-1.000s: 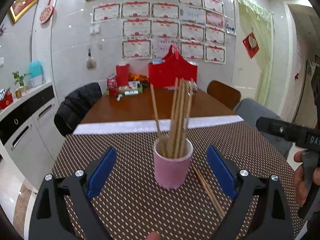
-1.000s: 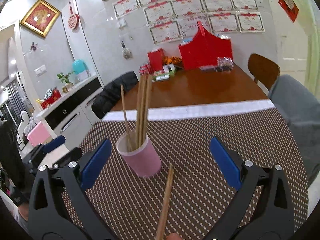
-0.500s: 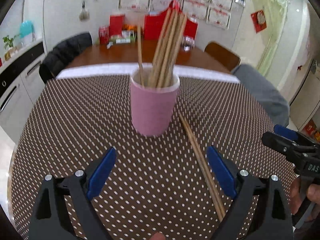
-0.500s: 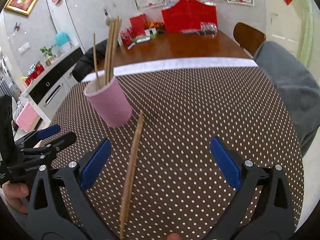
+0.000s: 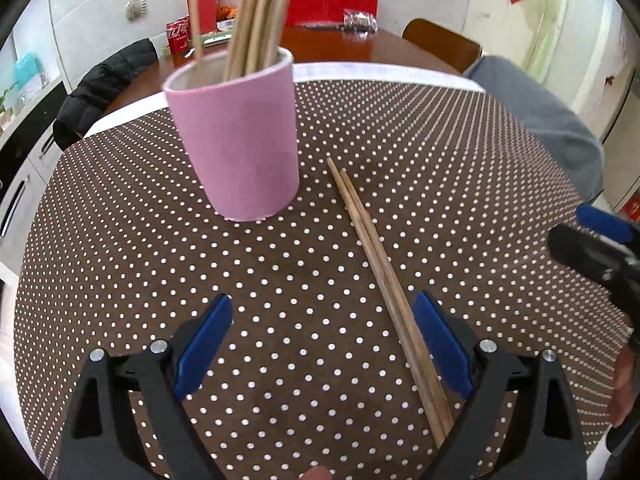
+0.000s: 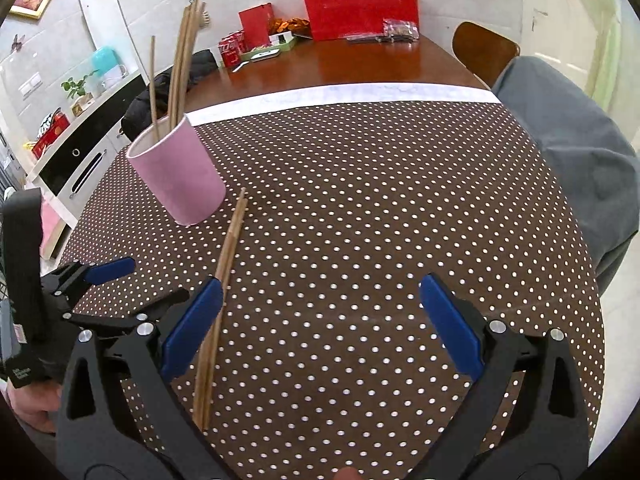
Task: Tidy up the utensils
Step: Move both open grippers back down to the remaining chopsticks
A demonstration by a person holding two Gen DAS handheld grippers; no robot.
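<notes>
Both my left gripper (image 5: pixel 322 344) and right gripper (image 6: pixel 320 320) gape empty; next I grasp the chopstick pair (image 5: pixel 384 276) lying right of the pink cup (image 5: pixel 240 140).

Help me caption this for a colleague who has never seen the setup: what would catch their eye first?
The pink cup bristling with upright chopsticks stands on the brown polka-dot tablecloth. Just right of it, a loose pair of chopsticks lies flat on the cloth, running toward the camera. Both the left gripper and right gripper hang open above the cloth, blue pads apart, holding nothing.
</notes>
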